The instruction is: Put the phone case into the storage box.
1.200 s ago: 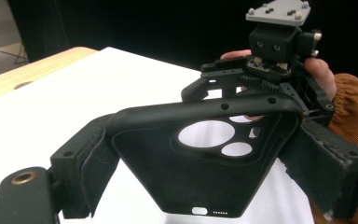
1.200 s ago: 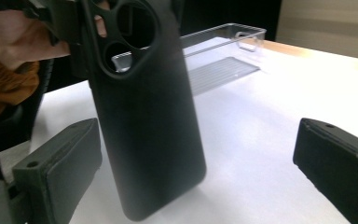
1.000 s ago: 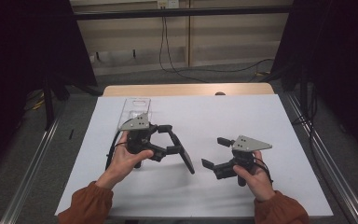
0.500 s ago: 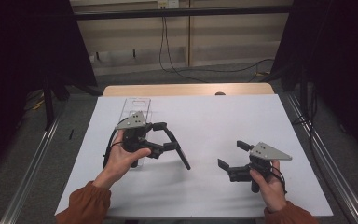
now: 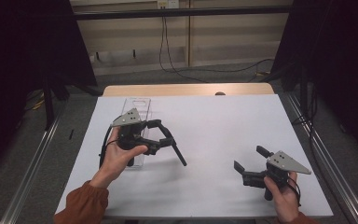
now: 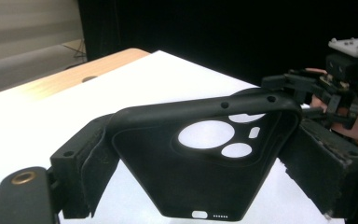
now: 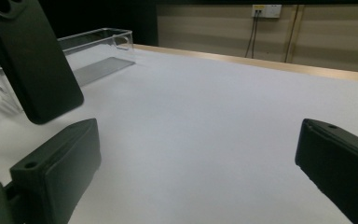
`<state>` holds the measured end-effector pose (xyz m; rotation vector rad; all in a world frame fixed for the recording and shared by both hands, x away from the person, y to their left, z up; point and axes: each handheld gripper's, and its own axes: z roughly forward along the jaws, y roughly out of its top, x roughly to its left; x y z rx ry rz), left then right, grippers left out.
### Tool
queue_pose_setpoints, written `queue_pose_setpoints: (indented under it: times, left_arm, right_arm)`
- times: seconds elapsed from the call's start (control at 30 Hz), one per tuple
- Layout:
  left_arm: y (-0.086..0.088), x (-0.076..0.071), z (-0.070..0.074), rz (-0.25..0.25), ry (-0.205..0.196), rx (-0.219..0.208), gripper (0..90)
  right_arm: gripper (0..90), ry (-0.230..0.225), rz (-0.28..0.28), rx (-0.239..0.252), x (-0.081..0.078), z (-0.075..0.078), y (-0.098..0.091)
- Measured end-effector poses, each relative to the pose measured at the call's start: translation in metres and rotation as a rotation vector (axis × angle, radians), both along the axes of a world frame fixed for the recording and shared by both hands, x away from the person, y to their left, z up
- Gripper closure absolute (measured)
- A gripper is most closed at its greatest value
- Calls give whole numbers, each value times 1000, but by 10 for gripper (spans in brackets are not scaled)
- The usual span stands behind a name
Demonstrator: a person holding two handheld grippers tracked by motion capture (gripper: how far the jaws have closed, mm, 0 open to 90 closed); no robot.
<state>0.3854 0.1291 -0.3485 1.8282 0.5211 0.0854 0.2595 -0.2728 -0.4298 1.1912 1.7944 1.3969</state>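
Observation:
My left gripper (image 5: 164,138) is shut on a black phone case (image 6: 200,158), clamped across its width and held above the white table (image 5: 214,126). The case (image 5: 177,151) slants down to the right in the high view, and its camera cut-outs face the left gripper view. In the right gripper view the case (image 7: 30,65) hangs at the upper left. My right gripper (image 5: 249,163) rests near the table's front right, open, nothing between its jaws. The right gripper (image 6: 317,93) also appears far off in the left gripper view.
A clear plastic tray (image 5: 137,105) lies on the table behind my left hand; the tray (image 7: 93,49) is at the back left in the right gripper view. A wooden strip (image 5: 186,89) edges the table's far side. Metal rails run along both sides.
My right gripper has moved right and toward the front edge, away from the case. My left gripper has lifted slightly and still holds the case.

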Motion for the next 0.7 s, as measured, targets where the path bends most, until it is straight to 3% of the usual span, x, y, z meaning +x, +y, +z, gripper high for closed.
queue_pose_setpoints:
  times: [0.3, 0.6, 0.7]
  left_arm:
    - [7, 2, 10, 65, 0, 1, 143]
    - [16, 12, 24, 120, 1, 22, 143]
    - [19, 17, 31, 145, -4, 20, 143]
  right_arm:
    - [0, -20, -26, -26, -14, -3, -7]
    - [0, -60, -51, -30, -16, 0, -11]
    - [0, -52, -53, -31, -15, -2, -12]
